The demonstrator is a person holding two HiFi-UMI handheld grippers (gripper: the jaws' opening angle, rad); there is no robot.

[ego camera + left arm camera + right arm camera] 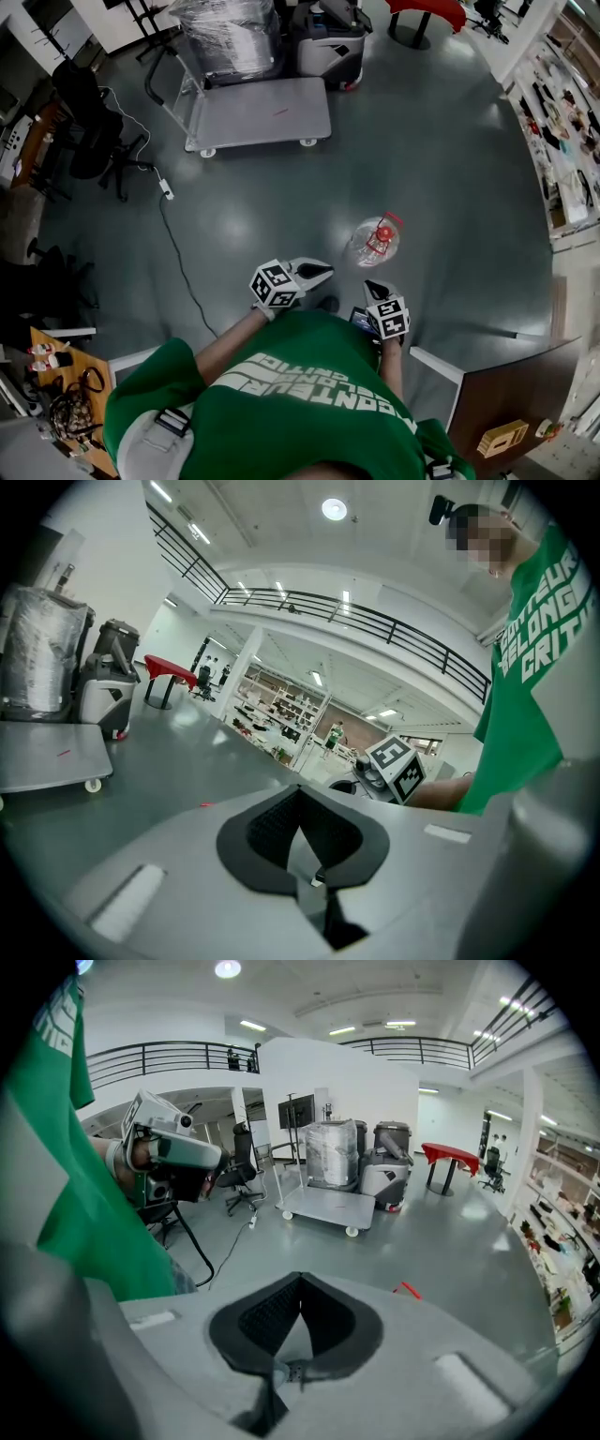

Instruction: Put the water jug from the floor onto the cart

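The clear water jug with a red cap and handle lies on the grey floor just ahead of me. The flat grey cart stands farther off at the upper left, its deck bare. Both grippers hang in the air short of the jug: my left gripper to its lower left, my right gripper just below it. Each is shut with nothing between its jaws. In the left gripper view the left gripper has the cart at far left. In the right gripper view the right gripper faces the cart, and only the jug's red handle peeks out.
A plastic-wrapped load and a grey machine stand behind the cart. An office chair and a power strip with cable lie to the left. Shelves line the right wall. A brown board stands at lower right.
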